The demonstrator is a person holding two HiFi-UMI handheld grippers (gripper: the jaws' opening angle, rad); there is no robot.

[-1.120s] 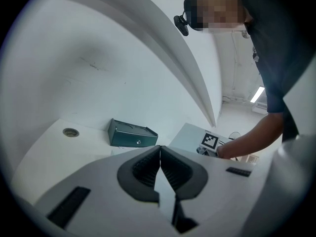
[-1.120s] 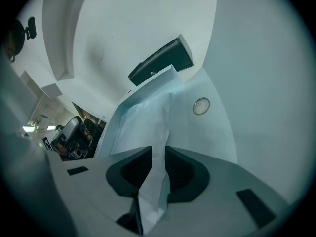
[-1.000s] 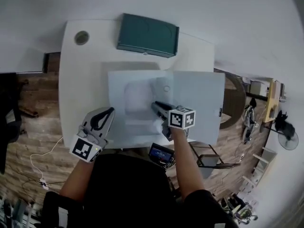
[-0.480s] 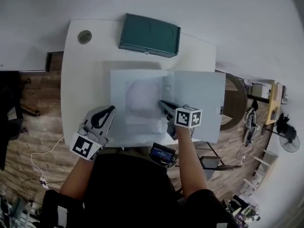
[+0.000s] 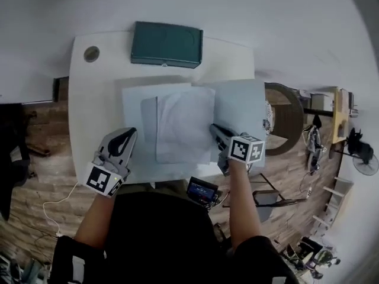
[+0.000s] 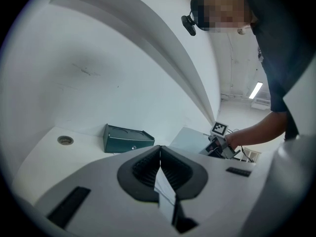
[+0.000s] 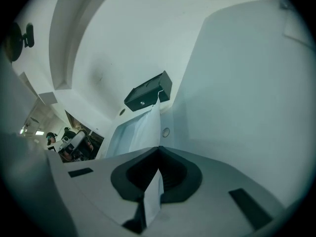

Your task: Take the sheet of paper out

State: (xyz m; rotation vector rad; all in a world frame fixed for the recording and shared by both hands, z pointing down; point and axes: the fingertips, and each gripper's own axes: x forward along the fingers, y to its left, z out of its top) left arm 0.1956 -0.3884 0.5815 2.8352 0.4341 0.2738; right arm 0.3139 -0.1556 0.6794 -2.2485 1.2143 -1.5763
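Note:
A pale blue plastic folder (image 5: 137,105) lies open on the white table (image 5: 95,93), its flap (image 5: 240,108) turned out to the right. A white sheet of paper (image 5: 185,126) sticks partly out of it, lifted toward the right. My right gripper (image 5: 214,129) is shut on the sheet's right edge; in the right gripper view the sheet (image 7: 140,130) runs from the closed jaws of the right gripper (image 7: 158,157) toward the folder. My left gripper (image 5: 123,139) is shut on the folder's near left edge, a thin edge pinched in the left gripper (image 6: 160,164).
A dark green box (image 5: 167,44) stands at the table's far edge, also in the left gripper view (image 6: 126,138). A cable hole (image 5: 91,54) is at the far left corner. A round wooden stool (image 5: 287,120) stands right of the table, a small screen device (image 5: 200,189) below its near edge.
My right gripper shut on the sheet inside the folder, then moved right and up, drawing the sheet partly out. The left gripper stayed on the folder's edge.

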